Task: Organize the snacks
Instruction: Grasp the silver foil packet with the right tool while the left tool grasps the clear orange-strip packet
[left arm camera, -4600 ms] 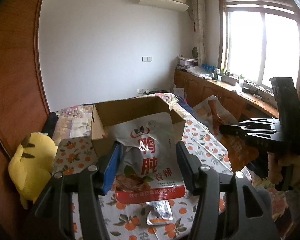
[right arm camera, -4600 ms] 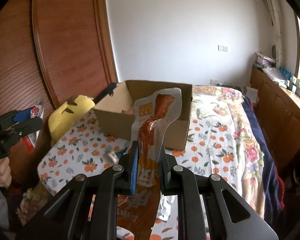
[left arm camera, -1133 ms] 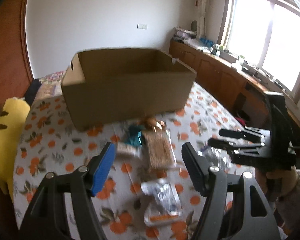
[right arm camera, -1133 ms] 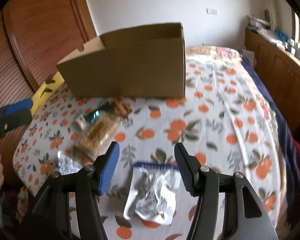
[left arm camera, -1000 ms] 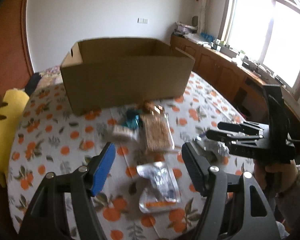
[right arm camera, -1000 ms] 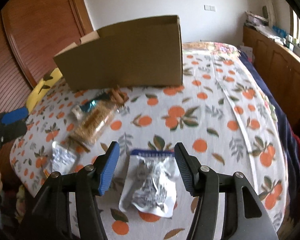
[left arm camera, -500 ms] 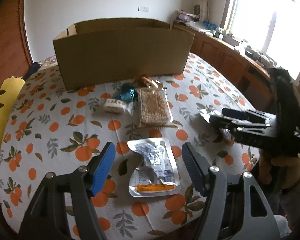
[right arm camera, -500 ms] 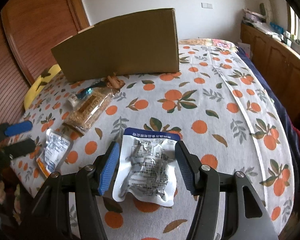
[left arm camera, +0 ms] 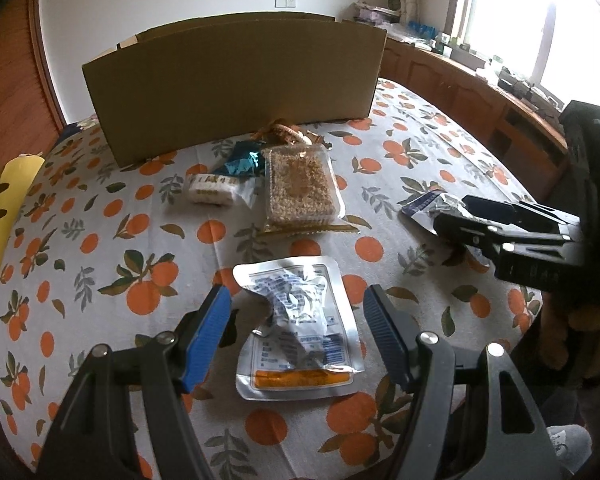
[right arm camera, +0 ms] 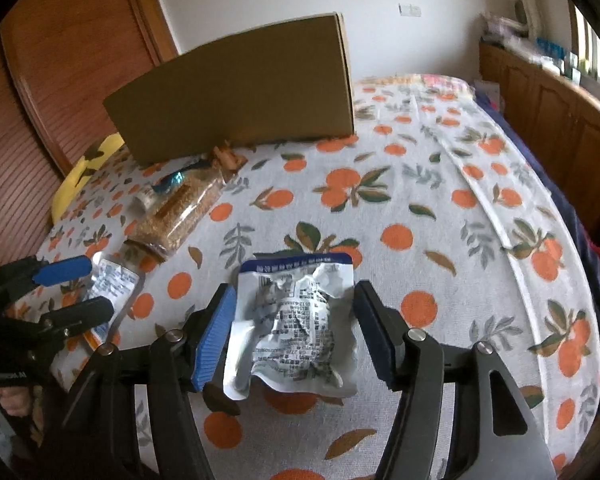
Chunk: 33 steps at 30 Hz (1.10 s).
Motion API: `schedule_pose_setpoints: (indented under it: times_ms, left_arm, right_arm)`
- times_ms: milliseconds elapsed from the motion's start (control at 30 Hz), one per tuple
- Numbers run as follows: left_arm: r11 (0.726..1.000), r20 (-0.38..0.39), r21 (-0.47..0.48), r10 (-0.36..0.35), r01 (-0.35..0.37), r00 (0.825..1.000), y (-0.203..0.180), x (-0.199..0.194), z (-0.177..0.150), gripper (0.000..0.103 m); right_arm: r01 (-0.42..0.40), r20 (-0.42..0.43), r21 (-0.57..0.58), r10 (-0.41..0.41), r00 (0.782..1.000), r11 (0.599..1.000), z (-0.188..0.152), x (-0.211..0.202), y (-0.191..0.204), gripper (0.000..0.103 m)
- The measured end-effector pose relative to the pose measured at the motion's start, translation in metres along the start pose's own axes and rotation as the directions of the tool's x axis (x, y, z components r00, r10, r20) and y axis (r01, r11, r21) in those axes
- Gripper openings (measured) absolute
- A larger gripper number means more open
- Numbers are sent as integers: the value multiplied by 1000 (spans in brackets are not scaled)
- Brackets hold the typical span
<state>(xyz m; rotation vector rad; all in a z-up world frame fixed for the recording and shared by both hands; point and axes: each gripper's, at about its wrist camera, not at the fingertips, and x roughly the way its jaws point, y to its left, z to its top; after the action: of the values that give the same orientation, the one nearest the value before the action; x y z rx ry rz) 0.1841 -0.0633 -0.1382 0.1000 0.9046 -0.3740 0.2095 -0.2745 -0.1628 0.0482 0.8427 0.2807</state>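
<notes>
A brown cardboard box [left arm camera: 236, 80] stands at the back of the table; its inside is hidden. In the left wrist view my left gripper [left arm camera: 298, 320] is open, its jaws on either side of a silver pouch with an orange stripe [left arm camera: 298, 328] lying flat. In the right wrist view my right gripper [right arm camera: 294, 320] is open around a crumpled silver pouch with a blue top edge [right arm camera: 296, 320], which also shows in the left wrist view [left arm camera: 424, 204]. A clear pack of brown grain bars [left arm camera: 300, 184], a small white packet [left arm camera: 210, 188] and a teal wrapper [left arm camera: 240, 162] lie before the box.
The table wears a white cloth with orange fruit prints [left arm camera: 100, 240]. A yellow plush [left arm camera: 0, 208] sits at the left edge. Wooden cabinets [left arm camera: 480, 92] run under the window on the right. A wooden door [right arm camera: 60, 80] stands behind on the left.
Both grippers have let go of their large bags, come down low over the table and moved forward, so each pouch now lies between open jaws.
</notes>
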Motion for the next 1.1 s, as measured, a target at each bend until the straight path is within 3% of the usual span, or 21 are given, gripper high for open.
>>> schedule_pose_setpoints:
  times_ms: [300, 433, 533, 567, 700, 933, 1100]
  left_arm:
    - [1000, -23, 9, 24, -23, 999, 2, 13, -2, 69]
    - [1000, -19, 9, 29, -28, 999, 3, 16, -2, 69]
    - [999, -14, 22, 25, -25, 1000, 1, 16, -3, 62]
    - [999, -9, 33, 22, -22, 1000, 0, 15, -3, 51]
    - [997, 8, 74, 27, -27, 1000, -5, 9, -3, 35]
    - [997, 10, 76, -8, 7, 1000, -5, 0, -4, 33]
    - [998, 30, 65, -19, 17, 999, -6, -8, -3, 30]
  right_arm:
    - [103, 41, -147, -98, 994, 984, -12, 3, 19, 62]
    - [99, 49, -136, -93, 994, 986, -13, 3, 17, 63]
    - [104, 58, -133, -97, 994, 986, -14, 3, 17, 63]
    - [106, 62, -134, -98, 993, 985, -14, 3, 17, 63]
    - [104, 60, -138, -97, 993, 985, -15, 2, 19, 63]
    - [100, 54, -141, -94, 994, 985, -15, 2, 18, 62]
    - [80, 4, -162, -81, 997, 984, -9, 3, 17, 60]
